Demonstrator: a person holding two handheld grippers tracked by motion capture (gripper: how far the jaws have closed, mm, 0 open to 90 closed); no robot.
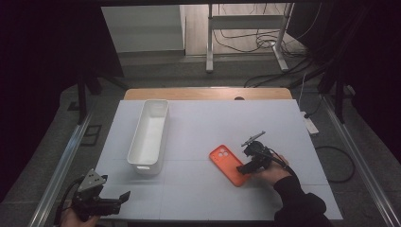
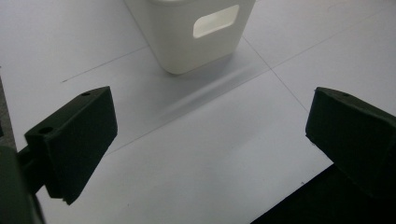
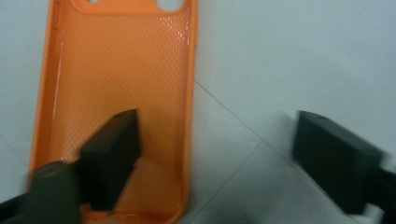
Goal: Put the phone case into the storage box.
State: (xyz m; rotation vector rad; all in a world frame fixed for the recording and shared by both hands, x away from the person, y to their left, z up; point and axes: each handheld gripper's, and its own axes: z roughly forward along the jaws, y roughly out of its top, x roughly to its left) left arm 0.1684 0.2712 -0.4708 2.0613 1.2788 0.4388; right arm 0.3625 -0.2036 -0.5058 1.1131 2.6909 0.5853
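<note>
An orange phone case (image 1: 227, 163) lies hollow side up on the white table, right of centre. In the right gripper view the case (image 3: 121, 70) runs up the left half, its camera cut-outs at the far end. My right gripper (image 1: 243, 169) is at the case's near end, and its jaws (image 3: 217, 154) straddle the case's right side wall. One jaw rests inside the case, the other over the bare table, and the pads do not press the wall. My left gripper (image 1: 124, 197) is open and holds nothing (image 2: 210, 135) by the table's front left corner.
A long white bin (image 1: 163, 137) stands left of centre, its handle-slotted end wall (image 2: 187, 42) facing my left gripper. The white table top (image 1: 213, 123) ends in a wooden strip at the back. Metal rails run along both sides, and cables lie on the floor beyond.
</note>
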